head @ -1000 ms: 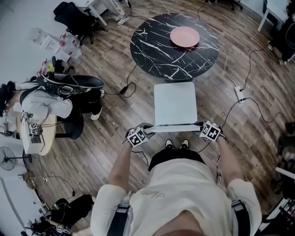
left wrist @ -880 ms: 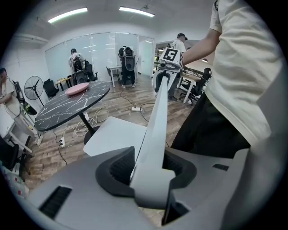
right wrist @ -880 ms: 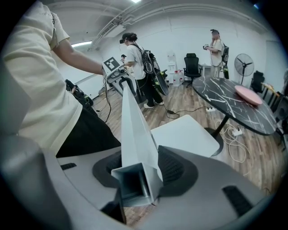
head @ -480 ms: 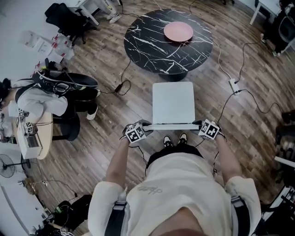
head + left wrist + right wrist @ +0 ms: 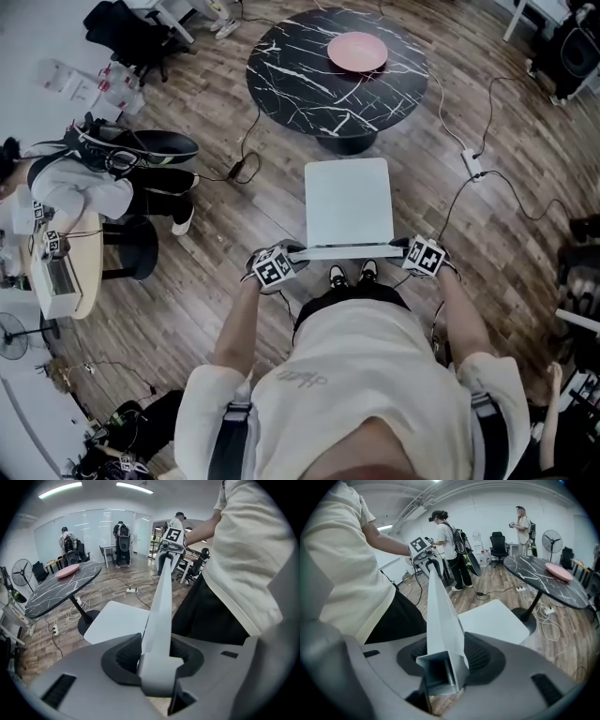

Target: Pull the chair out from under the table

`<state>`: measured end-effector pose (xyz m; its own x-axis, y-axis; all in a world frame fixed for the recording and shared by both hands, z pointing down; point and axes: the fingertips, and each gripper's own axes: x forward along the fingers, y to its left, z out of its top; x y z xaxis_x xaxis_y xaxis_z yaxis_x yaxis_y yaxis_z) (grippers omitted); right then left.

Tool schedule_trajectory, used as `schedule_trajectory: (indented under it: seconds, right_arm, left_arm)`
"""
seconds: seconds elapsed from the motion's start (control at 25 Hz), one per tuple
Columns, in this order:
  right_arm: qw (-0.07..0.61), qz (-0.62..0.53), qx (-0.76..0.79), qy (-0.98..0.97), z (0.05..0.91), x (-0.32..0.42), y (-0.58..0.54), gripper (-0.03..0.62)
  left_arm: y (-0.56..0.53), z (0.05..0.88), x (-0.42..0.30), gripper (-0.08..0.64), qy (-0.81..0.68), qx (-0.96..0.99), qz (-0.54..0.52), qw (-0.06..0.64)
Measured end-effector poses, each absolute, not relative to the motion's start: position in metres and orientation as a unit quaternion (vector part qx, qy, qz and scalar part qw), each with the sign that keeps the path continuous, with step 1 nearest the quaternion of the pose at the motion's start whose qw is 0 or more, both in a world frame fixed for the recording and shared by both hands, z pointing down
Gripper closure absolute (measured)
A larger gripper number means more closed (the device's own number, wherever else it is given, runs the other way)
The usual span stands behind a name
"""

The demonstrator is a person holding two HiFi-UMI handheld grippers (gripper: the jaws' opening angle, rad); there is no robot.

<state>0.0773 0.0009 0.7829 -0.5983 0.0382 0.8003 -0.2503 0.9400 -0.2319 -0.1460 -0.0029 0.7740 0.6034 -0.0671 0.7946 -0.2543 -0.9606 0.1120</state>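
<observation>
The white chair stands on the wood floor with its seat out from under the round black marble table, which carries a pink plate. My left gripper grips the left end of the chair's top back rail, and my right gripper grips the right end. In the left gripper view the rail runs out from between the pads of the left gripper, whose jaws have just been closing on it. The right gripper view shows the rail's hollow end clamped in the right gripper.
Cables and a power strip lie on the floor right of the table. A seated person and a small table are at the left. The person's own feet stand just behind the chair. Other people stand in the background.
The chair has slid back toward the person with both grippers on its rail. The gap between the seat's front edge and the table has widened, showing the table's base.
</observation>
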Motion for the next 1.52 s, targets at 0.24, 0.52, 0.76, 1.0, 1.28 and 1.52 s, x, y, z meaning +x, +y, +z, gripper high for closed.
schedule_trajectory:
  seconds: [0.24,0.52,0.76,1.0,1.28,1.52]
  right_arm:
    - [0.455,0.163,0.045,-0.874,0.787,0.078,0.010,0.416]
    - [0.453,0.158,0.041,-0.876,0.788,0.077,0.022,0.419]
    - [0.457,0.163,0.034,-0.874,0.788,0.078,0.035,0.422]
    - [0.457,0.170,0.031,-0.873,0.789,0.080,0.038,0.416]
    - [0.435,0.144,0.060,-0.887,0.769,0.079,0.038,0.337]
    - [0.394,0.140,0.091,-0.904,0.723,0.079,0.038,0.333]
  left_arm:
    - [0.008,0.775,-0.146,0.413,-0.090,0.888,0.437,0.112]
    - [0.021,0.774,-0.147,0.416,-0.079,0.884,0.446,0.113]
    - [0.034,0.777,-0.145,0.423,-0.062,0.882,0.454,0.113]
    - [0.039,0.777,-0.143,0.414,-0.066,0.880,0.451,0.136]
    - [0.035,0.773,-0.144,0.403,-0.107,0.872,0.460,0.126]
    - [0.033,0.752,-0.150,0.365,-0.172,0.880,0.419,0.140]
